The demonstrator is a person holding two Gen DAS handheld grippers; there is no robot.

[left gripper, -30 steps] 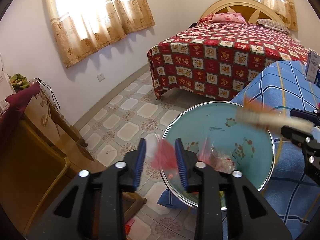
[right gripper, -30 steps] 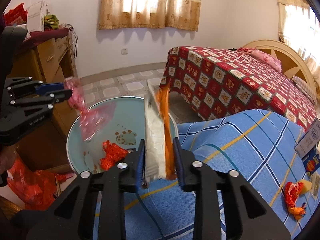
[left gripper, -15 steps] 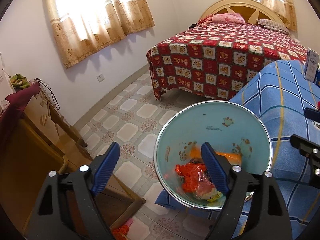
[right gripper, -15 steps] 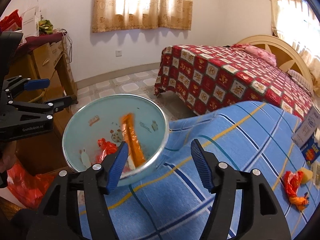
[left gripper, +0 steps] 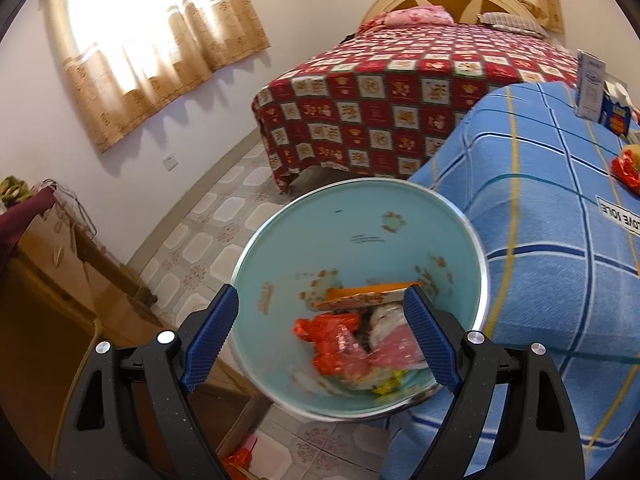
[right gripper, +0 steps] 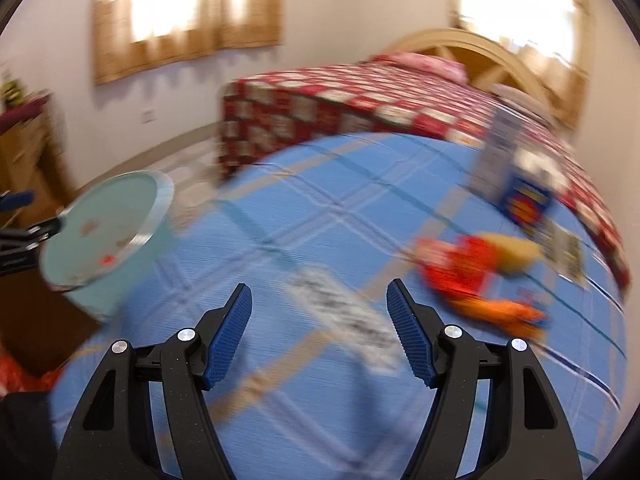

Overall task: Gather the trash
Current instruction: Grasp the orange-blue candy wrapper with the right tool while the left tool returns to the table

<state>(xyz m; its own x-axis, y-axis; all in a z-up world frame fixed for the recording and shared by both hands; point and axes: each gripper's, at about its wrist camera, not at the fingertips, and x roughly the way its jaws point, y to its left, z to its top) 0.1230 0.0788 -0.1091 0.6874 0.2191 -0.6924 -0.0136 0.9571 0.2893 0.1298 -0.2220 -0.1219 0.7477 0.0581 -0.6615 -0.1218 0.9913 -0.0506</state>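
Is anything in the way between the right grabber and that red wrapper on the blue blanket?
Nothing visible: only bare blue blanket lies between the right gripper, whose empty jaws are opening, and the red wrapper.

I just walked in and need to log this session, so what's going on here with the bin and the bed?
A person with a handheld gripper in each hand is collecting trash into a light blue bin beside the blue-covered bed. Several wrappers already lie in the bin. The left gripper hangs open and empty over it. The right gripper, jaws opening and empty, faces the bed, where a red and orange wrapper remains to be picked up.
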